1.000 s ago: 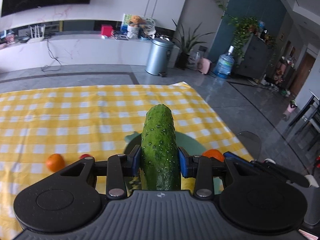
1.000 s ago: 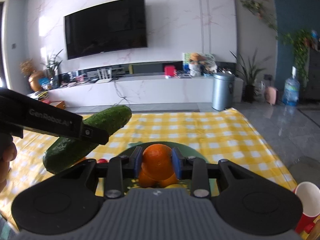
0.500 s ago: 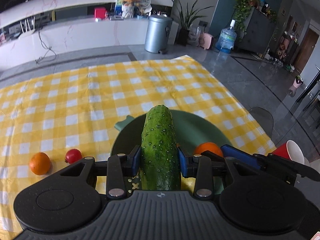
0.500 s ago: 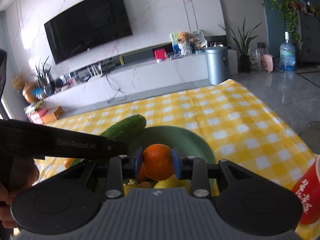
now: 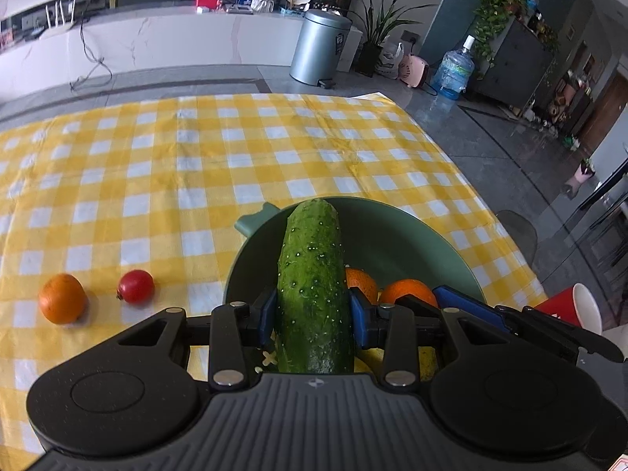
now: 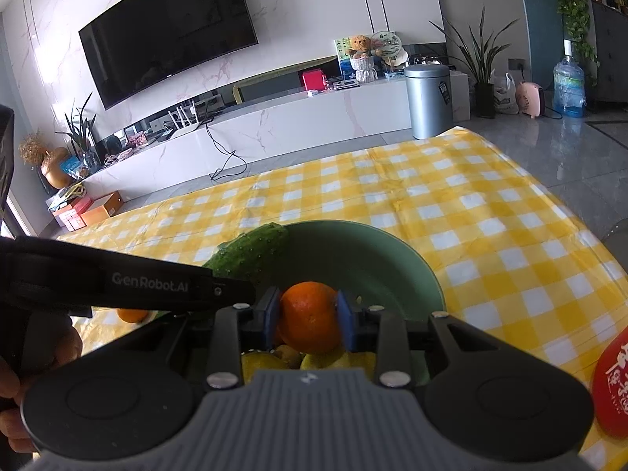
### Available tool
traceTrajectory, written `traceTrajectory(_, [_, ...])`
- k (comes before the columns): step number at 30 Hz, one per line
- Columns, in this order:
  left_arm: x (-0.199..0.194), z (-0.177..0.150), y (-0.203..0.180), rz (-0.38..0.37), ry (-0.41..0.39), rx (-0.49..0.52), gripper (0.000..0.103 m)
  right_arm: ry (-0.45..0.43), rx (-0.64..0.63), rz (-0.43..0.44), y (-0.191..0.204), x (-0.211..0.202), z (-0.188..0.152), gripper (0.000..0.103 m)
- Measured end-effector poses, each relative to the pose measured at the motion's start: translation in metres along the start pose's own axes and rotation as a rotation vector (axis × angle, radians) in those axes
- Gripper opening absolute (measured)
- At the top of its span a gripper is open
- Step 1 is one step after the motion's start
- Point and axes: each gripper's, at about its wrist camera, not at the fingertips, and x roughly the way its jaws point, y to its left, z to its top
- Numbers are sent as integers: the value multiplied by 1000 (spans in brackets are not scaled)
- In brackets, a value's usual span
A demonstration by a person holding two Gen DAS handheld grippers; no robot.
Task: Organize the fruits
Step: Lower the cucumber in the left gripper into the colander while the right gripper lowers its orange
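Placing step judged in hand: cucumber (image 5: pixel 314 274) clamped in left gripper (image 5: pixel 313 316) jaws, orange (image 6: pixel 310 317) in right gripper (image 6: pixel 308 324) jaws, both over green plate (image 5: pixel 412 235), lower centre. Release needed next.

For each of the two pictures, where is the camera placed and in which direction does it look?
Left wrist view: sits on the left tongs, looking forward and down along the gripped cucumber to the green plate; the right tongs' tips show at right.
Right wrist view: sits on the right tongs, looking over the gripped orange toward the television; the left tongs' side and a hand show at left.
Both share the plate, cucumber, checked cloth and bin.
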Motion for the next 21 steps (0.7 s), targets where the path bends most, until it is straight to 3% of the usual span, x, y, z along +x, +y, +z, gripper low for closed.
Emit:
traceTrajectory(10, [1,-3,7,-22,9,-55,44,-2,-8,4,0,-3,-2,29])
traceTrajectory(14, [-4,-2,0,-14,-8,-16,44,-2,0,6,0,-3,-1,29])
traceTrajectory(21, [-17,-3,-8,3,-31,12,52,-2,1,11,0,-4,-1,30])
